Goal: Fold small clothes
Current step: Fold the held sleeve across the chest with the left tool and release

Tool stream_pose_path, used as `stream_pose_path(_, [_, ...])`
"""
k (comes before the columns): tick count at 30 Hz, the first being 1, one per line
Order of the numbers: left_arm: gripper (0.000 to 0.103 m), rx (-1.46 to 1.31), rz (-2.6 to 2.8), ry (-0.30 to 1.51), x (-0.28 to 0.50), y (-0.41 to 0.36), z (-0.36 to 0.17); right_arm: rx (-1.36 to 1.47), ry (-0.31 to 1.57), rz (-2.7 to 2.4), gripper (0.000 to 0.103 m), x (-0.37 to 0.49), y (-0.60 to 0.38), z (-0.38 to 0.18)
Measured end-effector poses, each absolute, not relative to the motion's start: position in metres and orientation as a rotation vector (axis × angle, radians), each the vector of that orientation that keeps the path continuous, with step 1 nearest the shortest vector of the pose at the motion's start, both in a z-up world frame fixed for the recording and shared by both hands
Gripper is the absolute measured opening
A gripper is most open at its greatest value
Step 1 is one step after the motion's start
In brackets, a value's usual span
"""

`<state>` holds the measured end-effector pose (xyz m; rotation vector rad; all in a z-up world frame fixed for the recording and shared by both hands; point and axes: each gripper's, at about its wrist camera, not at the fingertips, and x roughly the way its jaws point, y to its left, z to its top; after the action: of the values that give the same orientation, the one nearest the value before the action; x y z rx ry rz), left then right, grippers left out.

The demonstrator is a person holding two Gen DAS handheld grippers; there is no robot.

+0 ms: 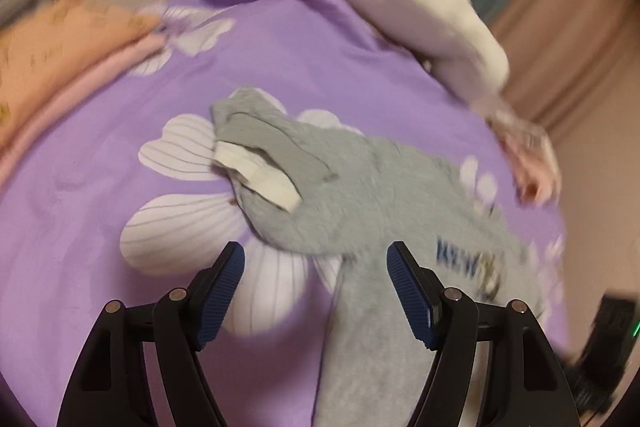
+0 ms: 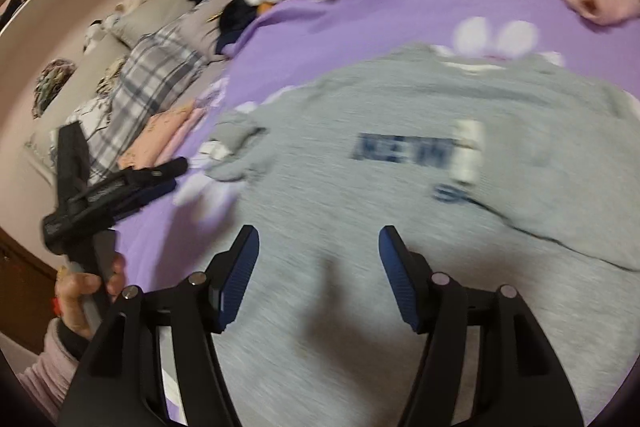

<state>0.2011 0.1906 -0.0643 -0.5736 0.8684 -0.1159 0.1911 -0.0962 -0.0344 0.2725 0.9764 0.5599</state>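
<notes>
Purple flower-print bedsheet (image 1: 320,39) covers the bed and carries the grey sweatshirt (image 2: 400,187), spread flat with one sleeve (image 1: 260,147) bunched at its side. Left hand-held gripper (image 1: 316,287) and right hand-held gripper (image 2: 318,277) both stand with jaws apart, gripping nothing. For a clean fold, pinch the sleeve cuff only, draw it straight across the body, and smooth creases before releasing.

Warm, dim indoor light tints both my views pinkish. Motion blur smears the grey shirt (image 2: 400,187) and its lettering, while my right gripper (image 2: 319,277) stays sharp and throws a soft shadow on the cloth. Fisheye bending curves the edges, and the corners go black.
</notes>
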Motion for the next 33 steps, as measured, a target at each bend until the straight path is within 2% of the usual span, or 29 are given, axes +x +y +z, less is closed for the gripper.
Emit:
stream_pose_path(3, [0.072, -0.769, -0.161, 0.868, 0.224, 0.214, -0.08, 0.264, 0.987, 0.594, 0.063, 0.19, -0.075, -0.038])
stream_pose_path(9, [0.072, -0.987, -0.174, 0.913, 0.254, 0.228, -0.112, 0.272, 1.043, 0.572, 0.063, 0.191, -0.074, -0.052])
stream_pose_path(21, [0.072, -1.048, -0.224, 0.817, 0.266, 0.237, -0.102, 0.292, 1.064, 0.533, 0.065, 0.19, -0.095, -0.064])
stream_pose_path(26, [0.072, -1.07, -0.18, 0.879, 0.277, 0.235, -0.12, 0.283, 1.068, 0.547, 0.065, 0.187, -0.093, -0.065])
stream_pose_path(27, [0.07, -1.076, -0.172, 0.869, 0.277, 0.235, -0.121, 0.279, 1.069, 0.548, 0.065, 0.188, -0.093, -0.065])
stream_pose_path(28, [0.062, -1.068, -0.153, 0.855, 0.276, 0.236, -0.12, 0.273, 1.069, 0.547, 0.065, 0.187, -0.092, -0.065])
stream_pose_path(30, [0.038, -1.037, -0.13, 0.856, 0.279, 0.235, -0.117, 0.27, 1.07, 0.545, 0.065, 0.188, -0.093, -0.066])
stream_pose_path(31, [0.015, -1.019, -0.125, 0.874, 0.282, 0.233, -0.118, 0.271, 1.071, 0.543, 0.065, 0.188, -0.094, -0.066])
stream_pose_path(33, [0.013, -0.972, -0.092, 0.914, 0.286, 0.232, -0.117, 0.282, 1.073, 0.539, 0.065, 0.188, -0.096, -0.067])
